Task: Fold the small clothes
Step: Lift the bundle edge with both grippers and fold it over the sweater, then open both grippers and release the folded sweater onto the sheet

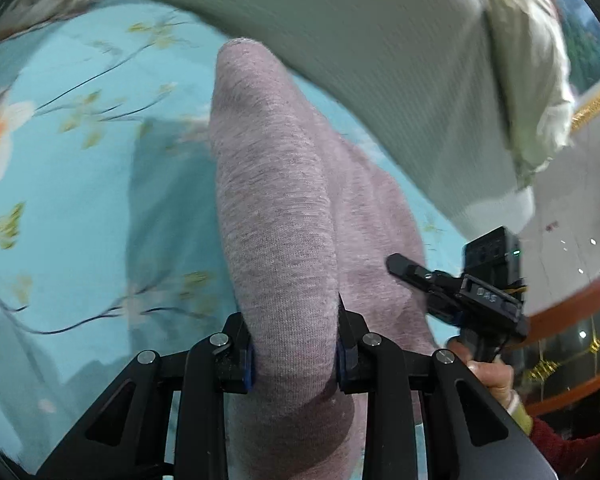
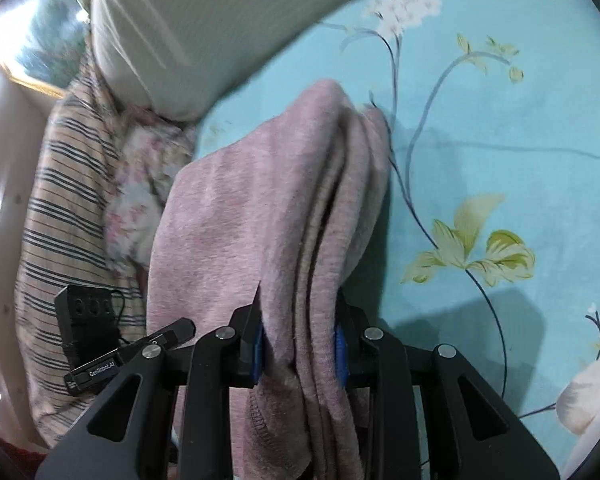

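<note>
A pink knit garment hangs bunched above a turquoise floral bedsheet, caught at two places: the left gripper has its fingers clamped on a rounded fold, while the right gripper pinches several stacked layers between its blue-padded fingers. In the left wrist view, a person's hand grasps the handle of the right tool beside the cloth. A pale ribbed blanket lies beyond the garment, with a striped cloth and a flowered cloth heaped at the bed's edge
</note>
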Motion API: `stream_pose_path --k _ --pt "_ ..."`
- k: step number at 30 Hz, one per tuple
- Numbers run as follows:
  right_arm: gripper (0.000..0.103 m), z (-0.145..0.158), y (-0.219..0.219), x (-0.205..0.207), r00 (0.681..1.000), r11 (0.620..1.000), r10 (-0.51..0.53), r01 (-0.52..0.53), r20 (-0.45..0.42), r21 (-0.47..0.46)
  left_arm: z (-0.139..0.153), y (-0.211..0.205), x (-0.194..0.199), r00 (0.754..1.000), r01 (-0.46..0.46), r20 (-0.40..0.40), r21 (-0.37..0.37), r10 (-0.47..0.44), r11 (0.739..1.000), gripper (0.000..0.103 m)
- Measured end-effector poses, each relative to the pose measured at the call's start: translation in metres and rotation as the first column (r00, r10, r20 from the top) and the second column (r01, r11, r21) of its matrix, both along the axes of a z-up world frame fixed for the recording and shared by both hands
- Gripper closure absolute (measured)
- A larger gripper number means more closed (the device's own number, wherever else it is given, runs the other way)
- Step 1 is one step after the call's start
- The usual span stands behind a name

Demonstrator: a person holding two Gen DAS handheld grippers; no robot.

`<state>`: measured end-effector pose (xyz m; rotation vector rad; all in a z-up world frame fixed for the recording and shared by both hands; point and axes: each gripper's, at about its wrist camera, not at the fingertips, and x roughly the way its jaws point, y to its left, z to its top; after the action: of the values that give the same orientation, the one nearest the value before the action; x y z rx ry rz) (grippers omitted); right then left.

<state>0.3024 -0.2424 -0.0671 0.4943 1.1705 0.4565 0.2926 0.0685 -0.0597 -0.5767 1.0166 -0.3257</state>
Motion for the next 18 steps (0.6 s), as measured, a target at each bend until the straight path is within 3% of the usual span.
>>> stream_pose_path --k 3,6,7,13,15,16,18 --pt "0.065 -0.004 0.000 0.001 1.000 0.999 -0.010 0.010 -0.013 -0.032 -0.025 0.005 0.000 0.997 -0.034 -0.062 0.014 0.034 0.999 0.070" --pt "0.049 0.002 -0.004 0.001 1.000 0.995 -0.021 0.020 -0.008 -0.098 -0.035 0.009 -0.002 0.993 -0.076 -0.090 0.015 0.077 0.997 0.057" --pt "0.049 0.007 -0.007 0.001 1.000 0.992 -0.024 0.024 0.004 -0.122 -0.034 0.007 -0.002 0.992 -0.081 -0.092 0.021 0.082 0.997 0.053" --pt "0.049 0.052 -0.002 0.000 0.986 0.977 -0.040 0.072 0.160 -0.200 -0.014 0.024 -0.016 0.993 -0.104 -0.040 0.158 0.111 0.982 0.051" --pt "0.057 0.055 0.004 0.004 0.986 0.981 -0.015 0.046 0.164 -0.187 0.000 0.028 -0.023 0.992 -0.127 0.010 0.172 0.127 0.977 0.053" --pt "0.067 0.053 0.009 0.006 0.988 0.982 0.000 0.030 0.157 -0.188 0.006 0.028 -0.022 0.991 -0.133 0.029 0.163 0.130 0.978 0.053" --pt "0.070 0.045 0.017 0.010 0.991 0.980 0.019 0.008 0.132 -0.201 0.014 0.030 -0.027 0.992 -0.118 0.059 0.145 0.110 0.982 0.057"
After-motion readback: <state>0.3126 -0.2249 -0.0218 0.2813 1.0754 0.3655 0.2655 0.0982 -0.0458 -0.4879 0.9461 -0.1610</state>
